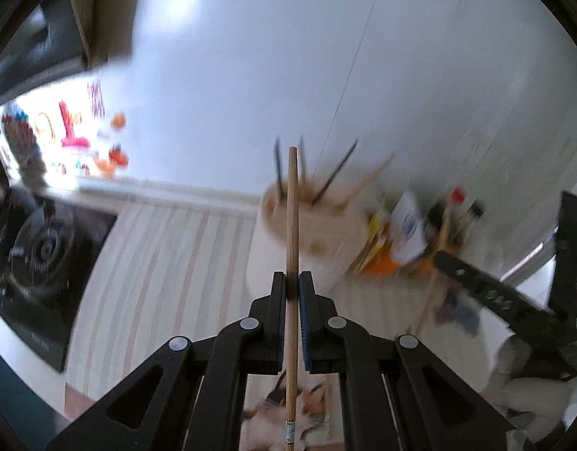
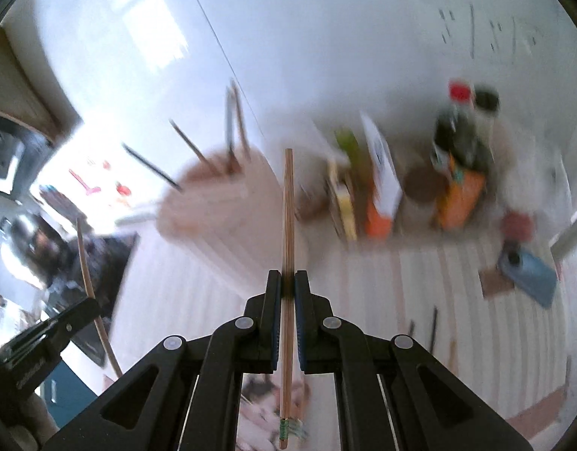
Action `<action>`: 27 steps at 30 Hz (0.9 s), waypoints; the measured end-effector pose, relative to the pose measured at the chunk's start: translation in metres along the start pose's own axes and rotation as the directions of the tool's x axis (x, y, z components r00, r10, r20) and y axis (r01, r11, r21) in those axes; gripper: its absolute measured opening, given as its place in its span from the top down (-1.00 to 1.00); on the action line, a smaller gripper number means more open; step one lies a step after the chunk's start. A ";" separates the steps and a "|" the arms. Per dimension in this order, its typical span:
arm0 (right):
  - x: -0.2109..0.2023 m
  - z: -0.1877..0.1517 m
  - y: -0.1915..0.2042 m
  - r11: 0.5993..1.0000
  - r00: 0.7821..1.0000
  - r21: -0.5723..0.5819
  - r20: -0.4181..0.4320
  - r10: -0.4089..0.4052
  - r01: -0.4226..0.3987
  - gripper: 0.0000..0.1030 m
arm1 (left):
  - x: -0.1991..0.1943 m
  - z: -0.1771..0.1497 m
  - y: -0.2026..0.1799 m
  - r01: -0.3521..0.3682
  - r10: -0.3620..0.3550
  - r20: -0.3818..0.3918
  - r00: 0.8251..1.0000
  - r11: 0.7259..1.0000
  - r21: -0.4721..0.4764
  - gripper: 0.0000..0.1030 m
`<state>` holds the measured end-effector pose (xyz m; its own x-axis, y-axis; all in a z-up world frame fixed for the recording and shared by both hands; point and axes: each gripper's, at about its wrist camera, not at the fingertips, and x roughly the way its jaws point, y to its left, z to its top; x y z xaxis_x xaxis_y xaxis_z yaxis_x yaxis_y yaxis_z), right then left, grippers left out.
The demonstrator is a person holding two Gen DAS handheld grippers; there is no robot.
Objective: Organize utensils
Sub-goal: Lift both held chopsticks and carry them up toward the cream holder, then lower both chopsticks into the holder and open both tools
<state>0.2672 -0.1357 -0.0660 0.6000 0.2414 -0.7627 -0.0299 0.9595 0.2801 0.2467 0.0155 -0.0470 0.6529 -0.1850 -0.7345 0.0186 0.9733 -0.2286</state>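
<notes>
- Left gripper (image 1: 292, 282): jaws clamped on a wooden chopstick (image 1: 291, 233). The stick runs straight up between the pads, tip above the fingers, lower end passing back under my linkage.
- Right gripper (image 2: 287, 282): jaws clamped on a second wooden chopstick (image 2: 287, 225), also upright in the frame. Its lower end carries a green band and hangs below the jaws.
- Utensil holder (image 1: 307, 218): a pale, round container standing on the counter ahead of my left fingers. In the left wrist view my chopstick's tip overlaps its rim; I cannot tell whether they touch.
- Several dark and wooden sticks (image 1: 335, 173) already stand in the holder, splayed outward. Motion blur smears their outlines.
- Right wrist view puts the same holder (image 2: 220, 203) ahead and left of my right-hand chopstick, apart from it.
- Striped mat (image 1: 157, 263) covers the counter under the holder.
- A few loose dark sticks (image 2: 433, 329) lie on the mat to the right of my right gripper.
- Cluster of boxes and bottles (image 2: 420, 180) stands right of the holder against the white wall; one bottle has a red cap. Labels too blurred to read.
- Gas burner (image 1: 44, 251) sits on a black hob at far left.
- A blue flat object (image 2: 529, 274) lies at the right edge of the mat.
</notes>
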 end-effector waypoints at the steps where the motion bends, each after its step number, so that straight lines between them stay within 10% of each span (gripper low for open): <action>1: -0.004 0.011 0.006 1.000 1.000 -0.004 0.022 0.012 -0.012 0.86 | -0.005 0.010 -0.003 0.010 -0.010 0.024 1.000 1.000 0.001 0.92; 12: 0.001 0.121 0.028 0.999 0.964 0.029 0.266 0.022 -0.030 0.86 | 0.004 0.114 -0.019 0.005 -0.007 0.263 0.965 1.000 0.008 0.92; 27: 0.073 0.156 0.033 0.999 0.900 -0.024 0.435 -0.012 0.024 0.86 | 0.114 0.142 -0.001 -0.027 0.030 0.273 0.961 1.000 -0.015 0.92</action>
<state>0.4349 -0.1090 -0.0214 0.8882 0.1430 -0.4366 -0.0342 0.9683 0.2474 0.4288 0.0131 -0.0393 0.8353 -0.1115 -0.5384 -0.0102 0.9759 -0.2178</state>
